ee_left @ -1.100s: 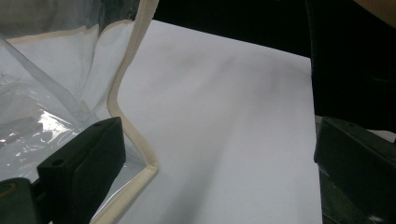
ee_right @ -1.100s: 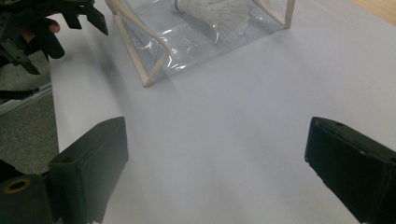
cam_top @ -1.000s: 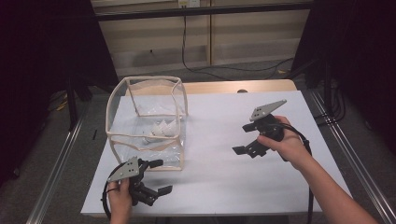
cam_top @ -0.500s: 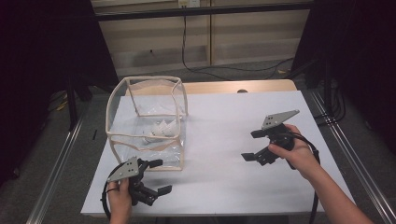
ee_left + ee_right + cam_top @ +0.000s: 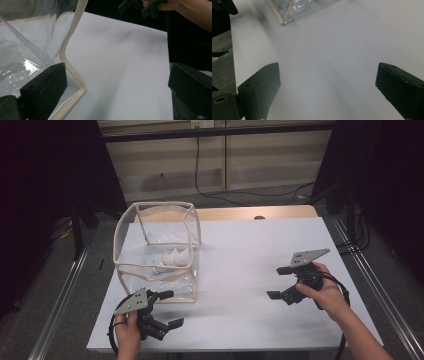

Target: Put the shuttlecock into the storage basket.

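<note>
A clear plastic bag with cream trim (image 5: 157,251) stands open-topped on the white table (image 5: 240,255) at the left, with white items (image 5: 172,260) inside. My left gripper (image 5: 169,309) sits just in front of the bag's near right corner, open and holding nothing. In the left gripper view the bag's cream edge (image 5: 72,52) lies beside the left jaw. My right gripper (image 5: 281,282) hovers over the table's right side, open and holding nothing. Bare white table (image 5: 324,62) lies between its jaws, with the bag's corner (image 5: 285,15) farther off.
The white table top ends at a wooden strip (image 5: 225,213) at the back. Metal rails (image 5: 60,290) run along both sides of the table. Cables (image 5: 240,190) lie on the floor behind it. The other hand and its gripper (image 5: 142,6) appear at the top of the left gripper view.
My right gripper has moved toward the near right part of the table and lower. The left gripper and the bag have stayed in place.
</note>
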`<state>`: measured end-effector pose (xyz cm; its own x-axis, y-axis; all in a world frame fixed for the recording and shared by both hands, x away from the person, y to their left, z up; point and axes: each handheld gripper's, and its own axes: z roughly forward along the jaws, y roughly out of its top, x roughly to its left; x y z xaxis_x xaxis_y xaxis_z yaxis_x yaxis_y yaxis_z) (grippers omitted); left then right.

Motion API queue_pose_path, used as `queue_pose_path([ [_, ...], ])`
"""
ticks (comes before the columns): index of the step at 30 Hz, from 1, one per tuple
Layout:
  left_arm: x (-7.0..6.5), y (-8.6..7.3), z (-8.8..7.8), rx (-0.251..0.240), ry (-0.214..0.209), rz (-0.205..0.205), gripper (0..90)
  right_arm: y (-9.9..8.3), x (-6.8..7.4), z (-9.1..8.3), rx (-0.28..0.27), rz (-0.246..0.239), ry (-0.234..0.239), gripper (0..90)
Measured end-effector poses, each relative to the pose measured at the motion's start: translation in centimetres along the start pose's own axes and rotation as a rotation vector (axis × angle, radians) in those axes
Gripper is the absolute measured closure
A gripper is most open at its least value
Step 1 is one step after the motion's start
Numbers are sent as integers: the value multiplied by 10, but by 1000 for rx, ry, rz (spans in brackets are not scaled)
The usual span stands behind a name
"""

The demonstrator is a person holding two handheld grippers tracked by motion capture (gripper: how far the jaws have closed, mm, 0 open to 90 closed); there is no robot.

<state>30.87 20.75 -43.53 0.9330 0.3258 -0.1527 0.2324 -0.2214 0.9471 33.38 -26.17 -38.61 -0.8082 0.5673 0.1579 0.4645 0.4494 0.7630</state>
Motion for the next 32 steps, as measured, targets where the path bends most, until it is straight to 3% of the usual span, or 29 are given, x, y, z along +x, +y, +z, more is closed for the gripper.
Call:
queue_pose_path([
  [32,-1,1,0,-4,3,-2,23,-48,-7,-11,-47,52,-26,51],
])
